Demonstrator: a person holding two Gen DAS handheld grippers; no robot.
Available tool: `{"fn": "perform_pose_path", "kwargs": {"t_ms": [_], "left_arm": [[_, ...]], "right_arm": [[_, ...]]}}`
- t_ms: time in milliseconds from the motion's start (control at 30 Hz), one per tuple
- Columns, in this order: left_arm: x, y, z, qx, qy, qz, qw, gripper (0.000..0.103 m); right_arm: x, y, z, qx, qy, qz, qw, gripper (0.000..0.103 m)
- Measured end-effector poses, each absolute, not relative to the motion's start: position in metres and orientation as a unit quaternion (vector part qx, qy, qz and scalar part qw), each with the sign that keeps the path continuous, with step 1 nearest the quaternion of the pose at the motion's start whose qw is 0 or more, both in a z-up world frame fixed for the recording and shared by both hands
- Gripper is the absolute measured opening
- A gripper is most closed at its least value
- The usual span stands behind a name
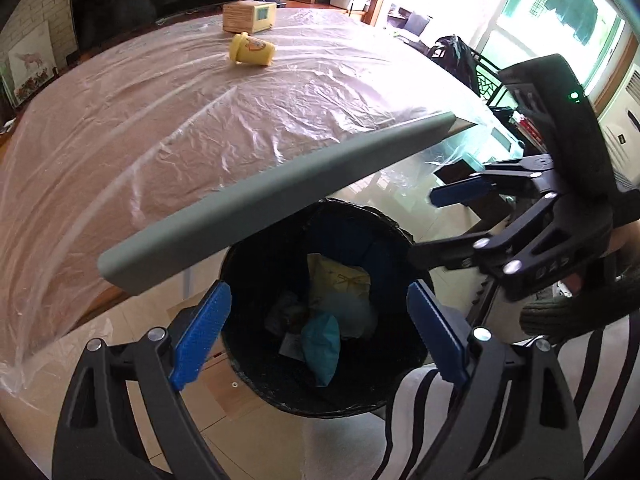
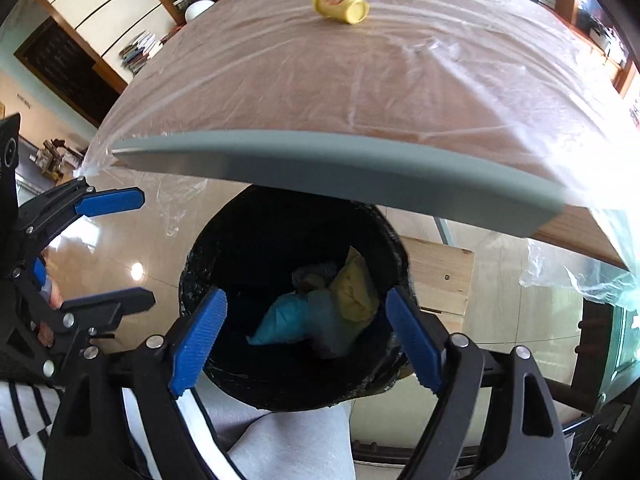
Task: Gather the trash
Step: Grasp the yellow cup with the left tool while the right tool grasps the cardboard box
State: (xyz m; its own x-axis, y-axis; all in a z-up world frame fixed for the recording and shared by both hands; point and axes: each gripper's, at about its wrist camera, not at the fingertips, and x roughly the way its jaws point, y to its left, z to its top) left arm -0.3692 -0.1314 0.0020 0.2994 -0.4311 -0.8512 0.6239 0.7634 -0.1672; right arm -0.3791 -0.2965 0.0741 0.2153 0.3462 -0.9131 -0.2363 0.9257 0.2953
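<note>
We hold both claws over the black trash bin point(image 1: 320, 312), which stands on the floor just below the near edge of the surface point(image 1: 160, 128). The left claw point(image 1: 316, 336) is spread wide with nothing between its blue pads, and so is the right claw point(image 2: 306, 334), also empty. Low in both views, inside the bin, lie a teal packet point(image 2: 280, 322), a yellow wrapper point(image 2: 356, 292) and some paler scraps, so we judge that the latest drop has landed where it should.

Two pieces remain on the plastic-covered surface, toward the top of both frames: a yellow cup point(image 1: 252, 50) lying on its side, and just behind it a small cardboard box point(image 1: 249, 16).

To do this step well, we should lift both claws clear of the bin rim and the grey surface edge before reaching forward, keeping them spread. The cup looks light and round and may roll, so we would close across its body rather than along it. The plastic sheet is loose and wrinkled; we should come down from above and avoid pinching the film with the cup.
</note>
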Motion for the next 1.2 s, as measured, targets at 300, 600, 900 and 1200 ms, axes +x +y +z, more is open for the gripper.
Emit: {"fn": "perform_pose_path", "kwargs": {"t_ms": [300, 600, 900, 1200], "left_arm": [[-0.363, -0.131, 0.069, 0.086, 0.401, -0.330, 0.850, 0.101], [-0.275, -0.171, 0.068, 0.110, 0.391, -0.297, 0.864, 0.101], [-0.215, -0.211, 0.042, 0.170, 0.405, -0.318, 0.840, 0.101], [-0.182, -0.227, 0.031, 0.176, 0.423, -0.337, 0.823, 0.081]], "right_arm": [[-0.362, -0.329, 0.173, 0.028, 0.449, 0.146, 0.881, 0.099], [-0.227, -0.349, 0.184, 0.022, 0.421, 0.105, 0.901, 0.099], [-0.116, -0.323, 0.147, -0.029, 0.468, 0.119, 0.875, 0.099], [-0.065, -0.320, 0.116, -0.032, 0.496, 0.126, 0.858, 0.099]]}}
